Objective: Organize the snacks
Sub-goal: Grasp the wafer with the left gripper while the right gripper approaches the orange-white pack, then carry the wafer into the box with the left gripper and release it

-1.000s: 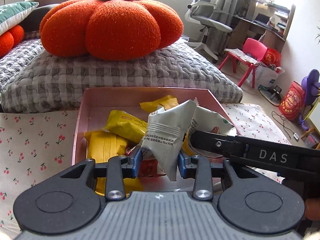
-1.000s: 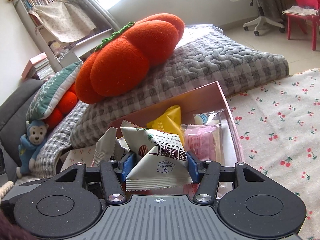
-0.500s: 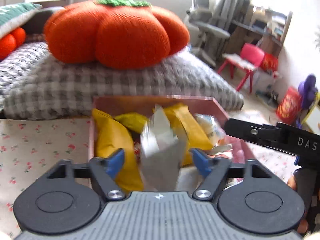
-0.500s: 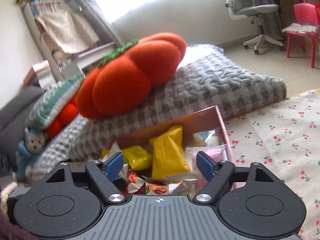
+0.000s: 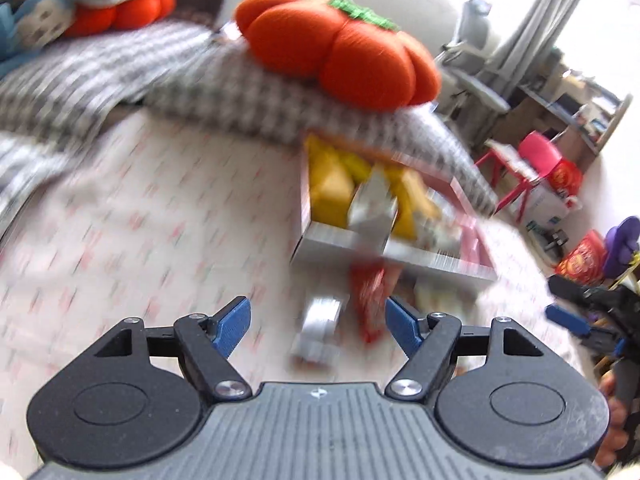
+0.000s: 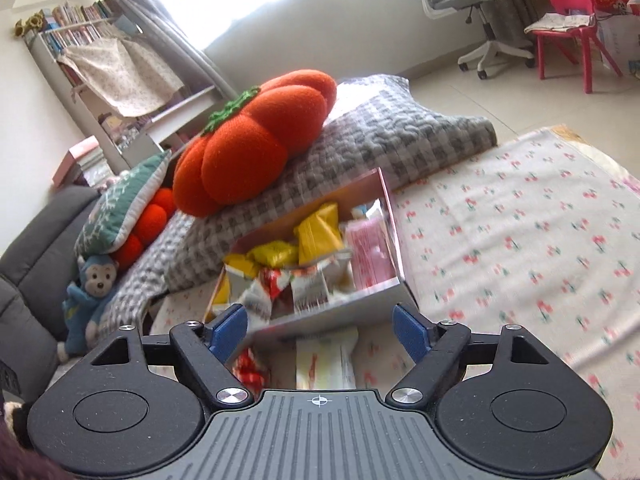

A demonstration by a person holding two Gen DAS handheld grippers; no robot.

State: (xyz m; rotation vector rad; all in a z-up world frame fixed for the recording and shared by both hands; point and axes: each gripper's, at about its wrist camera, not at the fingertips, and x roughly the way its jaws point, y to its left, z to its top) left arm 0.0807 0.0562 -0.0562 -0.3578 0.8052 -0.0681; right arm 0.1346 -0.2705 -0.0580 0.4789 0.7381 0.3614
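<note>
A pink box [image 6: 394, 256] on the cherry-print cloth holds several snack packets, yellow [image 6: 318, 232], pink [image 6: 370, 254] and white-red ones. It also shows, blurred, in the left wrist view [image 5: 472, 216]. My left gripper [image 5: 318, 320] is open and empty, pulled back from the box; a silver packet [image 5: 318, 328] and a red packet [image 5: 368, 300] lie on the cloth between its fingers. My right gripper [image 6: 320, 328] is open and empty just in front of the box; a pale packet [image 6: 326, 360] and a red packet [image 6: 250, 368] lie on the cloth below it.
A big orange pumpkin cushion [image 6: 256, 152] sits on a grey checked pillow [image 6: 400, 136] behind the box. A blue monkey toy [image 6: 94, 296] and dark sofa stand at the left. The cherry cloth [image 6: 520, 248] spreads to the right. The right gripper shows at the left view's right edge [image 5: 588, 316].
Both grippers opened and let go of their white triangular packets, which now lie in the box. Both pulled back from the box; the left view swung left and is blurred.
</note>
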